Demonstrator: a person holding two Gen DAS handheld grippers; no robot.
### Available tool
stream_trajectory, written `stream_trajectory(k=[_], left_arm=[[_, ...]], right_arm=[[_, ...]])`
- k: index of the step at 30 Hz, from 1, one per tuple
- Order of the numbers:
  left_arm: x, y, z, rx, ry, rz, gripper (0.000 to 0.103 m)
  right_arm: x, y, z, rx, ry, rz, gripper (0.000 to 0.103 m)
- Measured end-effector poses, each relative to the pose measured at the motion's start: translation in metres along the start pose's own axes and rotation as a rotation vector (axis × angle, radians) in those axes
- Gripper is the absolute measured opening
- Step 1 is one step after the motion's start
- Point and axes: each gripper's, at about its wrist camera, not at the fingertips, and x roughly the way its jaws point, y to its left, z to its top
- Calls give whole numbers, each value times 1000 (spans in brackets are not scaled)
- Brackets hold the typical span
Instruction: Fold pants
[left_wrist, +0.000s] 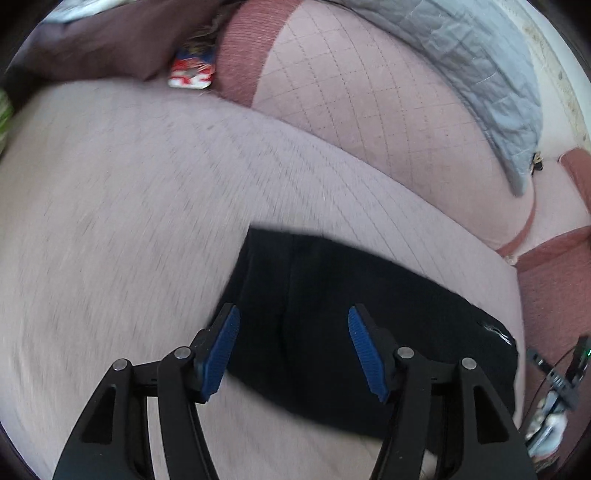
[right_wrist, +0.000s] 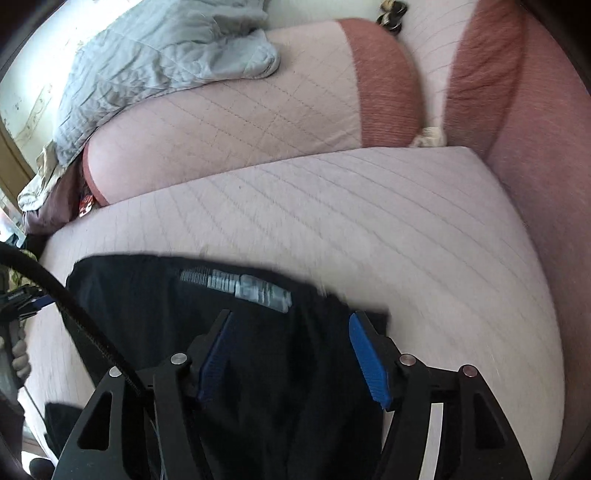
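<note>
Black pants (left_wrist: 332, 317) lie flat on the pale quilted sofa seat (left_wrist: 129, 221). In the left wrist view my left gripper (left_wrist: 293, 314) is open above the pants near their left edge, with its blue pads (left_wrist: 221, 354) wide apart and nothing between them. In the right wrist view my right gripper (right_wrist: 290, 319) is open over the same pants (right_wrist: 166, 306), close to a grey label (right_wrist: 236, 286) at the far edge. Both views are motion-blurred. The left gripper (right_wrist: 26, 299) shows at the left edge of the right wrist view.
A grey quilted blanket (right_wrist: 147, 55) lies on the sofa back (left_wrist: 351, 110). Terracotta cushions (right_wrist: 384, 88) and an armrest (right_wrist: 535, 184) stand to the right. A red and blue packet (left_wrist: 192, 72) sits in the back gap. A black cable (right_wrist: 74, 306) crosses the right wrist view.
</note>
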Motion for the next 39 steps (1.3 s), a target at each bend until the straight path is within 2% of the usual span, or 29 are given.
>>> stream_trajectory(k=[3,4,6,8,9,11,12,13,14,15,16,17,18,20,25,30,34,39], left_arm=[[26,1,18,23,56,-27,63],[30,1,22,28,61,-39,68],[37,-3,28,61,57,-89,85],[42,-10,30,95,65,-108,95],[46,-15,31,117,68,-104,99],[50,-25,29,166,62,-65,99],[50,-31,25,190,55,-45,98],[51,-37,22,209,47,-17,94],[51,-44,19,233,33,33,69],[50,-49,16,267,19,85,32],[48,-51,14,289,9,135,14],[44,-47,14,269,18,109,9],[37,-40,15,227,17,62,6],[20,-34,13,199,-16,29,6],[-29,-44,-15,224,-73,1,6],[-87,-44,-55,217,-154,-8,6],[-125,-32,-97,183,-195,-52,6],[-156,-18,-170,202,-200,-47,8]], right_arm=[[25,4,24,-24,31,34,71],[34,8,30,-40,48,41,71],[53,18,37,-95,88,44,71],[72,31,39,-155,141,56,71],[79,37,39,-182,166,70,71],[92,50,37,-232,197,79,72],[95,53,36,-247,192,71,77],[97,58,34,-264,183,60,77],[99,61,33,-275,178,46,73],[98,65,31,-285,171,48,51],[96,67,31,-286,171,70,35],[93,71,29,-277,172,92,14],[90,76,27,-282,163,67,8],[82,81,22,-276,151,59,6],[39,92,13,-222,71,65,6],[-14,105,-16,-230,37,57,5],[-51,100,-61,-237,37,52,5],[-81,90,-136,-180,56,63,2]])
